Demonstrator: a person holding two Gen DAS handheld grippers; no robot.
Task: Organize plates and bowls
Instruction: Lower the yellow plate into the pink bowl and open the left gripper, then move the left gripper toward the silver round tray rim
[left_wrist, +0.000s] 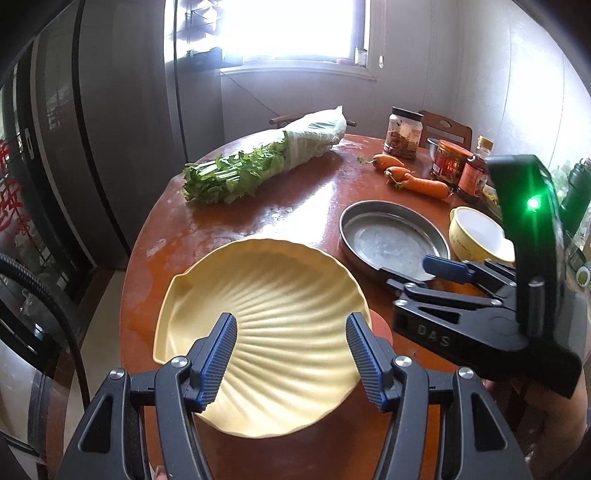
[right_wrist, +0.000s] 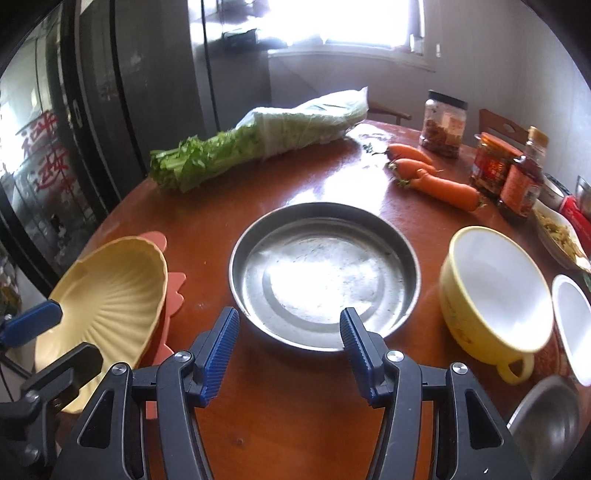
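Observation:
A cream shell-shaped plate (left_wrist: 266, 325) lies at the near left of the round brown table, on top of a salmon-pink plate (right_wrist: 171, 291); it also shows in the right wrist view (right_wrist: 110, 306). My left gripper (left_wrist: 291, 354) is open, its fingers above the plate's near part. A round metal plate (right_wrist: 325, 273) sits mid-table; it also shows in the left wrist view (left_wrist: 391, 236). My right gripper (right_wrist: 290, 350) is open, just short of its near rim. A yellow bowl (right_wrist: 495, 295) with a handle and a white bowl (right_wrist: 572, 325) stand to the right.
Bagged celery (right_wrist: 258, 140) lies at the back, carrots (right_wrist: 432, 173) and jars (right_wrist: 443, 123) at the back right. A dish of food (right_wrist: 561, 236) sits far right, a metal bowl (right_wrist: 546, 424) near right. A dark fridge (left_wrist: 55, 147) stands left.

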